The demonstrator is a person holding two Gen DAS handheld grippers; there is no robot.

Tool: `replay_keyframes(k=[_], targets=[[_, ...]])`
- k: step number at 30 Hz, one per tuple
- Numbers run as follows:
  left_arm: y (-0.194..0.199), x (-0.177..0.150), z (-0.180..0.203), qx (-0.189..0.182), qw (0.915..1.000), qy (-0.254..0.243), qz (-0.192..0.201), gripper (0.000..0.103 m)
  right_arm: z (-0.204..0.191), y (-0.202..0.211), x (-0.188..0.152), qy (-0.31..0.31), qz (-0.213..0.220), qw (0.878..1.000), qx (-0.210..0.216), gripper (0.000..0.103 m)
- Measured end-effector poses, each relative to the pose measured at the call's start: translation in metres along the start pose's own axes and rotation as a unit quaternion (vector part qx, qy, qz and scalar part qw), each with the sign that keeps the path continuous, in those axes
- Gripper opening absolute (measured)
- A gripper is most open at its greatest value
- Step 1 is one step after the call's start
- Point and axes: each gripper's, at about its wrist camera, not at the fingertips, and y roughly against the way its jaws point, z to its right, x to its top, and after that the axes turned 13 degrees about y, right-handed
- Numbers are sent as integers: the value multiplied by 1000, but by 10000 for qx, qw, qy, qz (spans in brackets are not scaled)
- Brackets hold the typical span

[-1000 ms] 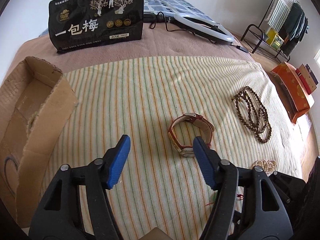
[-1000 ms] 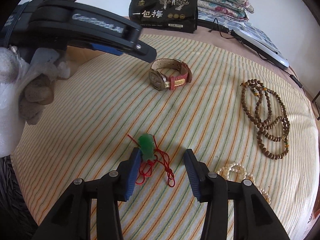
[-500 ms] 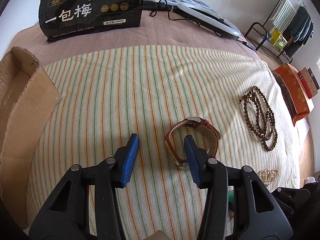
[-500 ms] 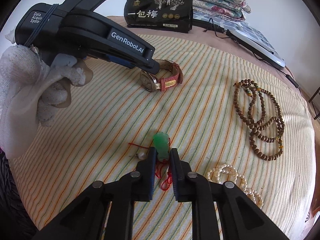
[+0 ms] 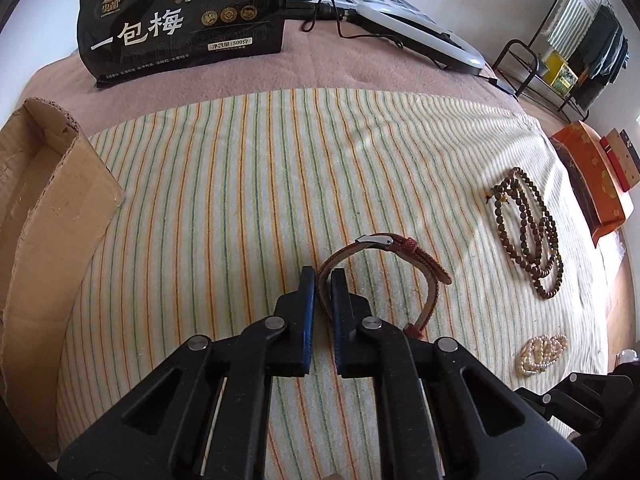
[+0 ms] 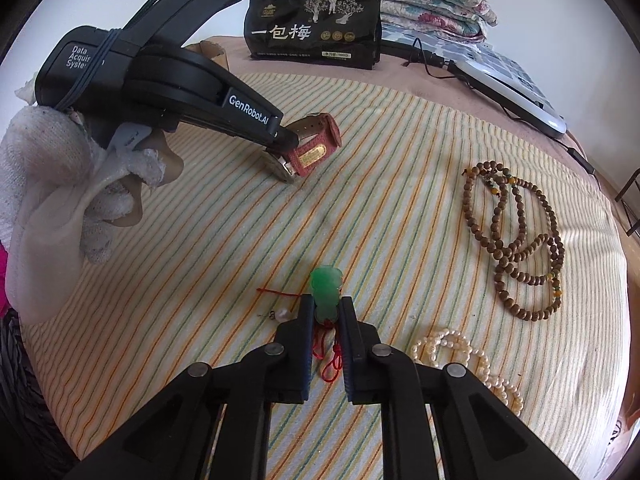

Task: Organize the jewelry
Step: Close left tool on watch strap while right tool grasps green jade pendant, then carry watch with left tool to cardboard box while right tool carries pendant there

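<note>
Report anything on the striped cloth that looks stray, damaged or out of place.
One oddity: a small loose pearl piece lies alone left of the green pendant held in the right claw, apart from the pearl strand. The cardboard box has a torn edge.

black snack bag (image 5: pixel 184 20) upright at bed's far edge | white ring light (image 5: pixel 420 40) with cable beside it | folded quilts (image 6: pixel 432 0) behind | torn cardboard box (image 5: pixel 44 208) at left | orange box (image 5: pixel 592 176) off right | striped cloth (image 5: pixel 240 180) on bed

Bright daylight, soft shadows, sharp focus, strong fisheye edge distortion.
</note>
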Motion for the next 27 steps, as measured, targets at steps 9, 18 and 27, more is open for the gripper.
replay_keyframes(k=[9, 18, 27], targets=[[9, 1, 1, -25, 9999, 22, 137, 4, 19, 14, 4, -425, 268, 9987, -28, 10], [22, 4, -1, -113, 9995, 121, 273, 4, 35, 33, 7, -796, 581, 9951, -64, 10], [50, 9, -4, -306, 9980, 238, 504, 4, 43, 65, 22, -1040, 1059, 9888, -160, 10]])
